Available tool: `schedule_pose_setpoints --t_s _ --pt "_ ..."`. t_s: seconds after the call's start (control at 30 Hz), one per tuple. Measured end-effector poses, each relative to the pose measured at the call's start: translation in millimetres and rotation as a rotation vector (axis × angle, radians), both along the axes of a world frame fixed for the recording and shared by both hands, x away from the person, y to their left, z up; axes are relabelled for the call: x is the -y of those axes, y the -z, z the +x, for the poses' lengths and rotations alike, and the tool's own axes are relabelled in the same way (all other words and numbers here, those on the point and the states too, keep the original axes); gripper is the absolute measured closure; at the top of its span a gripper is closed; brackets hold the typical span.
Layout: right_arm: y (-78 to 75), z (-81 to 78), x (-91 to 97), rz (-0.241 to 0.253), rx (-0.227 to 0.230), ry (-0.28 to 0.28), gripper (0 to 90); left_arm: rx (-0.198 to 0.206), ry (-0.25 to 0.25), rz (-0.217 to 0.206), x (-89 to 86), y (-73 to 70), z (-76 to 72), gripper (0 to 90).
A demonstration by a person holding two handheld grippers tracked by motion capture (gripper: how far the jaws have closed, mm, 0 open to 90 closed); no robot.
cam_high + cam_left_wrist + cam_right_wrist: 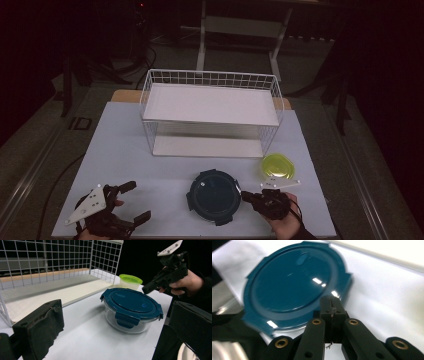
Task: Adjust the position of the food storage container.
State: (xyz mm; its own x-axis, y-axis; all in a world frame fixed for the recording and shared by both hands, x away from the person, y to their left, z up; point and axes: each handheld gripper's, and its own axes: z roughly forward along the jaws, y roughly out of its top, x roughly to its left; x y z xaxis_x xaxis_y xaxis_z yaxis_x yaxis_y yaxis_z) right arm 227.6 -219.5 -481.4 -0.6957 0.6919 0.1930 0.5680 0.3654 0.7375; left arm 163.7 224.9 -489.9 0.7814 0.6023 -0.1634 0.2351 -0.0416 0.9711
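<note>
A round glass container with a dark blue clip lid [213,196] [131,308] [294,285] sits on the white table near its front edge. My right gripper [246,195] [147,289] [331,302] is shut with nothing between its jaws, its tip just over the container's right rim. My left gripper [134,201] rests at the front left, open, jaws wide apart and pointing toward the container; nothing lies between its pads [41,327]. A small tub with a yellow-green lid [277,166] [130,281] stands behind the right gripper.
A white two-tier wire rack [210,112] [50,272] stands at the back middle of the table [125,150], both shelves bare. Dark floor and furniture legs surround the table. Bare tabletop lies between my left gripper and the blue-lidded container.
</note>
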Motion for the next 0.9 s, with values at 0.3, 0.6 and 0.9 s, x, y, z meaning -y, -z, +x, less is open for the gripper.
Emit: schedule_pose_setpoints --t_s 0.3,0.6,0.9 --pt "12.1 15.5 3.8 -0.025 -0.031 0.029 90.0 -0.003 0.003 0.001 0.2 0.2 0.4 0.0" --pt "13.3 12.6 -11.4 -0.016 -0.047 -0.004 90.0 -0.003 0.005 0.006 0.9 0.4 0.6 0.0" --pt "13.1 13.8 -36.2 0.010 -0.057 -0.055 90.0 -0.006 0.010 0.008 1.2 0.6 0.5 0.0"
